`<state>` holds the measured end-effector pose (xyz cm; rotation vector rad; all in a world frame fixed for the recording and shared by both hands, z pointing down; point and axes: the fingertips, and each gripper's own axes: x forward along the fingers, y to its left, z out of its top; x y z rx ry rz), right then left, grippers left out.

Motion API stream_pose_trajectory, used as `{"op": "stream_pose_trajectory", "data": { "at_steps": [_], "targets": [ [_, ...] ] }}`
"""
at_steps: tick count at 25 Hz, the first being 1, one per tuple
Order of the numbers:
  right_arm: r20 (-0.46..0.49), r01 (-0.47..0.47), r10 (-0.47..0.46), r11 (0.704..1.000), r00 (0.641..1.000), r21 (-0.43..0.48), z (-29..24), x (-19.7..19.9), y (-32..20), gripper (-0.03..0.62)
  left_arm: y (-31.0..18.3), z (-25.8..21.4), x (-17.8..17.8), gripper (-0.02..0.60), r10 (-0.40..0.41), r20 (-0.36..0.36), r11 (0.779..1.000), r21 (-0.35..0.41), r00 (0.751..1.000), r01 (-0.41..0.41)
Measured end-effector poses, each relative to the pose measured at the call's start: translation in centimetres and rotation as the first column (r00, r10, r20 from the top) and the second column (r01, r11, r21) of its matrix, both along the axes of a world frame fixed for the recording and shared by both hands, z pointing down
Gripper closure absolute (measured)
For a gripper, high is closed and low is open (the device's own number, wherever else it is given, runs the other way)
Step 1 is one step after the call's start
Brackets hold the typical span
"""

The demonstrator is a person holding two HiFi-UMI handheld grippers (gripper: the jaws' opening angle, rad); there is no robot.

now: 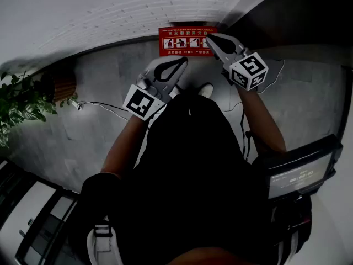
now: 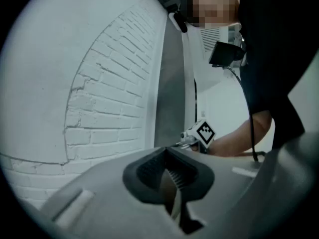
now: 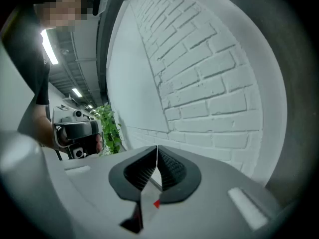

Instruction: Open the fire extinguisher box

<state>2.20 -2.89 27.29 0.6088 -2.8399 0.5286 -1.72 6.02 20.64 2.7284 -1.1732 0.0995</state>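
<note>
Dim, grey-toned; heavy fisheye bending, black vignetted edges; near foreground soft.

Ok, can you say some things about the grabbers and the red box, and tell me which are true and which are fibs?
1. The left gripper and the right gripper both have their jaws shut. True.
2. The right gripper is squeezing something. False: nothing is between its jaws.
3. The fire extinguisher box is blue. False: it is red.
4. The wall is white brick. True.
5. The green plant stands on the person's right. False: it is on the left.
</note>
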Motion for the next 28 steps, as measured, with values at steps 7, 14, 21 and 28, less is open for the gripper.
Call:
{"op": "stream_pose_trajectory", "data": {
  "at_steps": [7, 14, 21, 28],
  "targets": [
    [-0.031, -0.034, 0.031, 0.994, 0.999, -0.1, 8.5, -1.1, -3.0, 0.583, -2.9, 5.8, -0.9, 0.58, -0.019, 0.01, 0.998, -0.051, 1.0, 0.02],
    [-0.101, -0.116, 0.091, 0.953, 0.991, -0.282, 21.5, -0.1, -3.1, 0.582, -4.5, 14.9, -0.8, 0.58, -0.02, 0.023, 0.988, -0.151, 1.0, 0.024],
    [-0.158, -0.247, 0.195, 0.858, 0.968, -0.45, 32.7, 2.3, -1.5, 0.547, -4.9, 23.5, 0.1, 0.58, -0.005, 0.026, 0.971, -0.24, 1.0, 0.011],
    [-0.187, -0.373, 0.33, 0.702, 0.925, -0.606, 41.6, 4.1, 0.9, 0.519, -5.9, 30.1, 1.5, 0.58, 0.01, 0.013, 0.969, -0.245, 1.0, -0.006]
  ]
}}
